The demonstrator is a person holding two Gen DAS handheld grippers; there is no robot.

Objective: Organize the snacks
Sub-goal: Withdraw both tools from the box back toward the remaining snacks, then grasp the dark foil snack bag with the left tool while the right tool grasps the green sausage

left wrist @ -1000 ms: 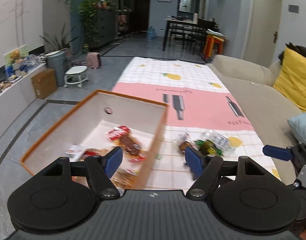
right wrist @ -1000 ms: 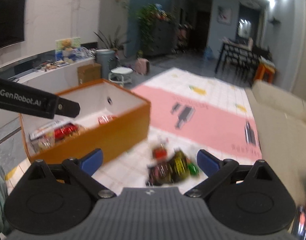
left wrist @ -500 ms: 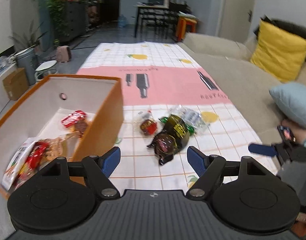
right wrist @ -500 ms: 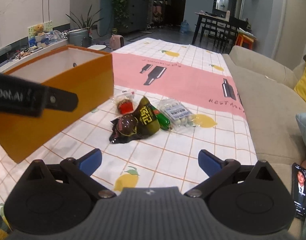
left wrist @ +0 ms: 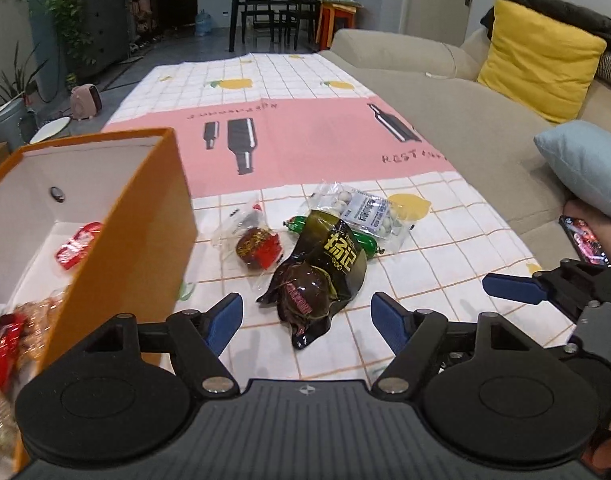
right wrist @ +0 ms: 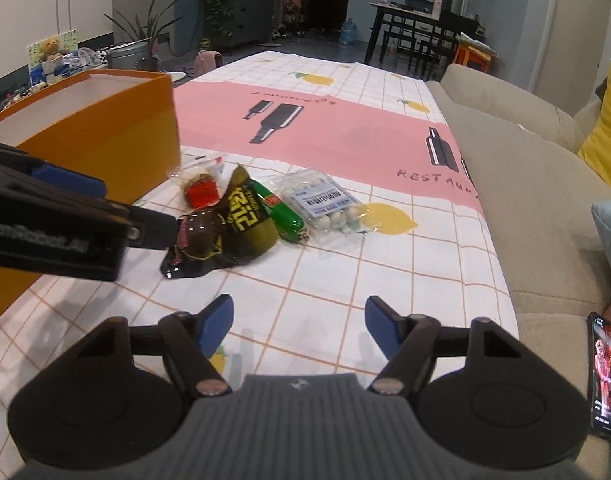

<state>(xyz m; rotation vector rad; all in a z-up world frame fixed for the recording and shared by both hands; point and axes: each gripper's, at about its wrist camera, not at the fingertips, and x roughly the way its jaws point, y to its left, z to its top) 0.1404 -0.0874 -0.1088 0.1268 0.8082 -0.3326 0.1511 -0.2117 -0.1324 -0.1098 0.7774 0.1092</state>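
Snacks (left wrist: 321, 268) lie beside the orange box (left wrist: 145, 240), before both empty, spread grippers, the right gripper (right wrist: 297, 322) narrowing.

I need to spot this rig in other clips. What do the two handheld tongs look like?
Both look alike. The left tongs and right tongs have matte black bodies with a ribbed centre panel bearing a small emblem, a round black disc on each side, and black linkage arms with silver pivot screws. Their fingers end in blue pads. In the right wrist view, blurred white lettering runs along the left tongs' side. No cables or sleeves show.
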